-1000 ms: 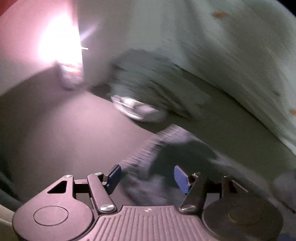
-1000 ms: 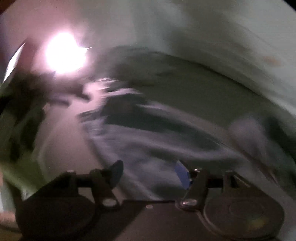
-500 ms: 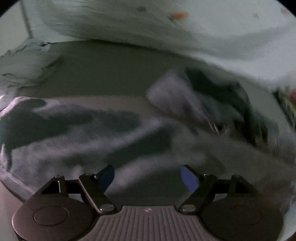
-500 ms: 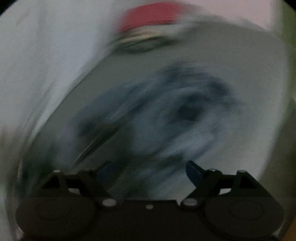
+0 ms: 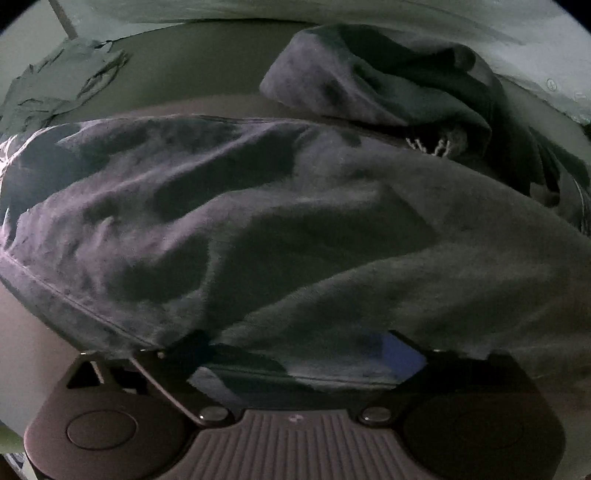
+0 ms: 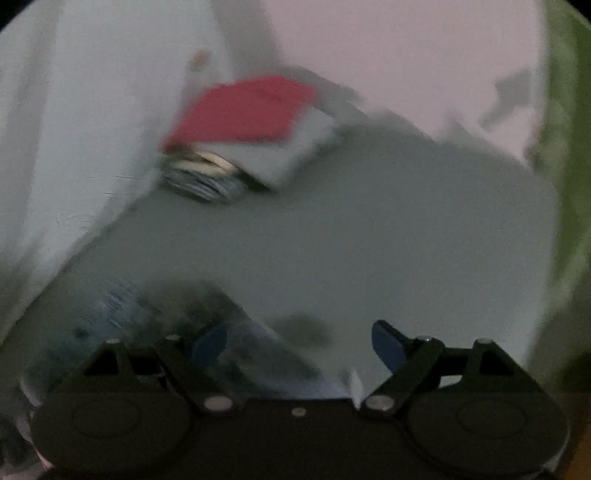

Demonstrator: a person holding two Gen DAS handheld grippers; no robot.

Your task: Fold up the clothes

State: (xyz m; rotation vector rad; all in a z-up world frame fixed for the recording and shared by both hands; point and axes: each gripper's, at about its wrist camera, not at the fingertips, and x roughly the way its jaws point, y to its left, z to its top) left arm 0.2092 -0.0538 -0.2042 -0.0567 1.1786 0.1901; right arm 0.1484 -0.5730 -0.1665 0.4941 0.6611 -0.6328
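Note:
A dark grey garment [image 5: 280, 221] lies crumpled across the grey surface [image 5: 192, 74] and fills the left wrist view. Its hem drapes over my left gripper [image 5: 306, 354], whose jaws stand wide apart with cloth lying between them; only the right blue pad [image 5: 400, 356] shows. In the blurred right wrist view my right gripper [image 6: 299, 345] is open, its blue pads [image 6: 386, 343] apart. A dark bluish piece of cloth [image 6: 147, 317] lies by its left finger, not gripped.
A pale green garment [image 5: 55, 88] lies crumpled at the far left. A light sheet [image 5: 406, 22] borders the back. In the right wrist view a folded stack topped by a red item [image 6: 243, 110] sits at the back, with a green surface [image 6: 565, 184] at the right.
The left gripper has moved down into the dark garment, whose hem now covers its fingers. The right gripper has swung away, so the garment has dropped to its lower left and the folded stack is nearer.

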